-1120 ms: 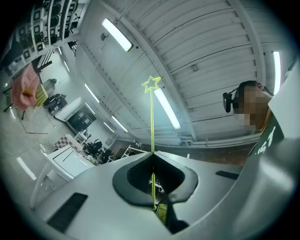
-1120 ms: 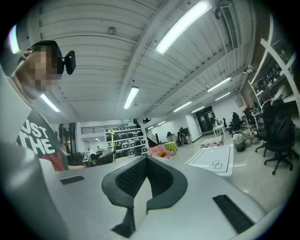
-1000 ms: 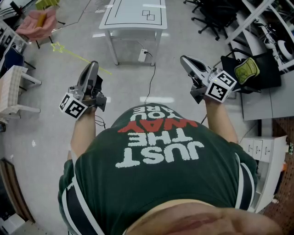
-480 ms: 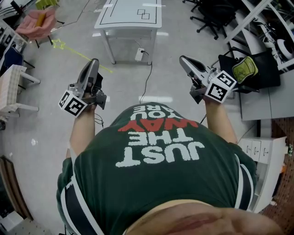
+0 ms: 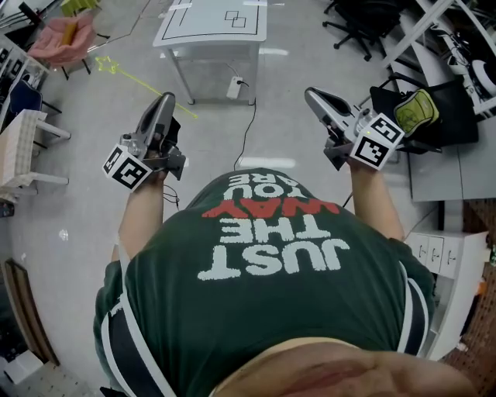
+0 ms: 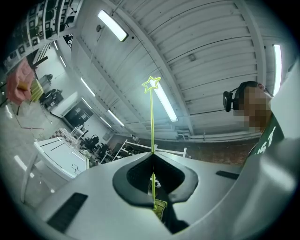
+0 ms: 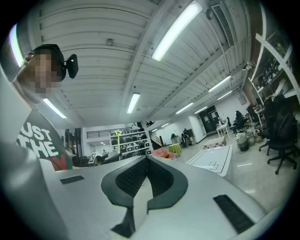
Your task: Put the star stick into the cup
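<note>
Left hand-held gripper [image 5: 165, 102] pinches the star stick [image 6: 152, 117] partway along its shaft, as it did a second ago. In the head view the star points toward 10 o'clock. Right hand-held gripper [image 5: 311, 94] has its jaws pressed together on nothing. Over the last second the tabletop [image 5: 209, 23] has drifted slightly toward 11 o'clock, and both grippers sit a little higher in the head view. No cup shows in any view, so the stick appears merely carried and insertion not yet begun.

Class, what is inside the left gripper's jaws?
The star stick, clamped in the shut left gripper, its star pointing away. The short stretch pinched at the jaw tips is covered.
</note>
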`<state>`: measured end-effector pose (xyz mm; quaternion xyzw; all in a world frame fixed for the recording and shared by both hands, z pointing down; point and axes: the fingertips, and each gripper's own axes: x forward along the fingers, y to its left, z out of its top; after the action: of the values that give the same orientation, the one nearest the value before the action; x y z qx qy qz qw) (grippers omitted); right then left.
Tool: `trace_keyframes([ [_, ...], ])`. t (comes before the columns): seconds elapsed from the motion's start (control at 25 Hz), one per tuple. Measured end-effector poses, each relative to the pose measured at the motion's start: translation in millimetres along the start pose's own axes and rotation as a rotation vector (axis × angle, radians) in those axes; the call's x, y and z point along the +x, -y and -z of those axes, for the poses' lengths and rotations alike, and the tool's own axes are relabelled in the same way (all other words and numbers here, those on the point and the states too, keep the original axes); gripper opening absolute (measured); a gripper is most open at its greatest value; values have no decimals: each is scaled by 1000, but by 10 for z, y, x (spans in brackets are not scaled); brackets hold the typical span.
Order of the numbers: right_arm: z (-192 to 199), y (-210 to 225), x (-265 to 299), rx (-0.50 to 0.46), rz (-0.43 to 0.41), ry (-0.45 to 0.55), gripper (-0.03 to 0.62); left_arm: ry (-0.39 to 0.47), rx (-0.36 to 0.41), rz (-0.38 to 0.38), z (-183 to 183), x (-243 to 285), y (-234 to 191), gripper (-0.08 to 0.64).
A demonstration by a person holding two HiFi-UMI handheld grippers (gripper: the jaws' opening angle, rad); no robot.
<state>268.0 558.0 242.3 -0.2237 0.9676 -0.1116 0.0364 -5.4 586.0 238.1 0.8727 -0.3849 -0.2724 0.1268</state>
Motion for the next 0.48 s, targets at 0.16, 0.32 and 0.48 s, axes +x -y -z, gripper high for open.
trace_keyframes([
  [0.16,3,137,74,7,-2,-6,34,-13,-3,9,13,159,-112,11],
  [0.32,19,340,264,19,11,-18,34,-25,-25,15,31,330,-397,11],
  [0.48,50,484,442,19,33,-24,34,-32,-47,37,51,439,-667,11],
])
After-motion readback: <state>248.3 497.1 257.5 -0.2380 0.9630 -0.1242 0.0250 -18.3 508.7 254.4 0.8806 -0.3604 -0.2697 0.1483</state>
